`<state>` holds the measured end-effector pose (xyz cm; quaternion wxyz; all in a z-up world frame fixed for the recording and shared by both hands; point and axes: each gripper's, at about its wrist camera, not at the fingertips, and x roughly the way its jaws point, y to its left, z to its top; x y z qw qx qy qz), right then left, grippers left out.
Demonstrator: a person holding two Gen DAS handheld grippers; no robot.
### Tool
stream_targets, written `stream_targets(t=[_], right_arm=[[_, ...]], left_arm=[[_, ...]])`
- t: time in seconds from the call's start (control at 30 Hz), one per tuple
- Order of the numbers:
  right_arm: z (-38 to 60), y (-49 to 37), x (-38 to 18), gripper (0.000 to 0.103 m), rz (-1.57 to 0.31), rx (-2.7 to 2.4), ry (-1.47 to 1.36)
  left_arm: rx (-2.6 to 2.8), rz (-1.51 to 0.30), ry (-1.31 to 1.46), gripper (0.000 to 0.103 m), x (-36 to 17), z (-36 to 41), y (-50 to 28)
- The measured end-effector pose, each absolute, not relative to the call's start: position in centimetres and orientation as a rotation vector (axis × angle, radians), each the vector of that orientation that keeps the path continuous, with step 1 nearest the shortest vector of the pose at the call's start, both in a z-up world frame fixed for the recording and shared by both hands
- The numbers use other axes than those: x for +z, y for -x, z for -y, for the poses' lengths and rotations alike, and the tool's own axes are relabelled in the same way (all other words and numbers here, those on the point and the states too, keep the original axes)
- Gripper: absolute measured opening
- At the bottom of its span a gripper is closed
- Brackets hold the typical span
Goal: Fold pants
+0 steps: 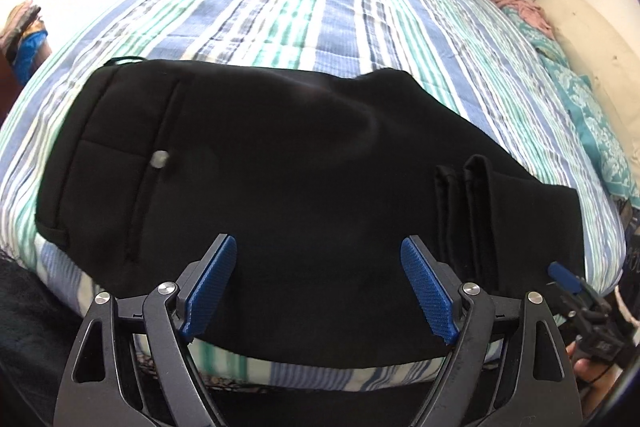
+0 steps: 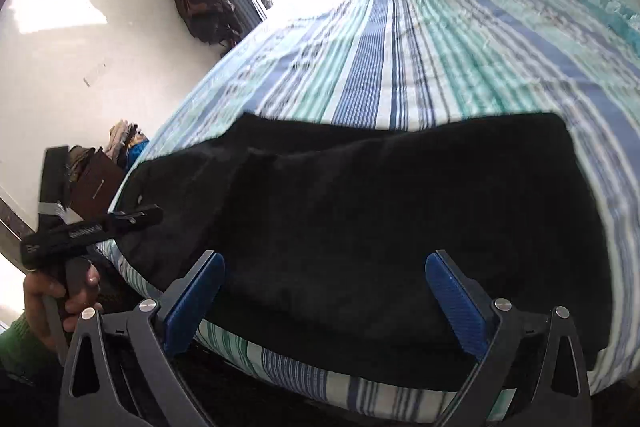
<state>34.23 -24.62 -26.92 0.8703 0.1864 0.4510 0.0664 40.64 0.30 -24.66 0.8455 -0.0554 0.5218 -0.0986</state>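
The black pants [image 1: 280,167] lie on the bed [image 1: 304,27], along its near edge, already doubled into a compact slab. In the left wrist view the waistband end with a pocket button [image 1: 160,159] sits toward the bed's left side, and stacked folded edges [image 1: 468,195] show on top toward the right. The left gripper [image 1: 318,287] hangs over the near edge, jaws spread wide with nothing between them. The right gripper [image 2: 324,303] is likewise above the cloth, jaws apart and empty. The folding looks largely done; at most one more fold or some smoothing of the rumpled top layer seems left.
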Motion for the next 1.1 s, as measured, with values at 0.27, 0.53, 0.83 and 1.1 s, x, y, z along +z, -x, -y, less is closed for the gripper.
stream_targets(t=[0.27, 0.53, 0.83, 1.1], right_arm=[[22.5, -31.4, -25.3, 0.1, -0.798, 0.091, -0.265], [25.4, -30.0, -26.3, 0.1, -0.796, 0.003, -0.358], [27.2, -29.6, -26.2, 0.1, -0.764, -0.034, -0.423], [28.6, -29.1, -25.3, 0.103, -0.692, -0.067, -0.451]], left_arm=[[0.054, -1.048, 0.283, 0.093, -23.7, -12.9, -45.4], [-0.061, -1.243, 0.203, 0.103, -29.5, -15.4, -51.8], [-0.142, -1.152, 0.244, 0.103, -31.4, -15.7, -51.0], [-0.162, -1.237, 0.301, 0.103, -31.3, -16.4, -51.4]])
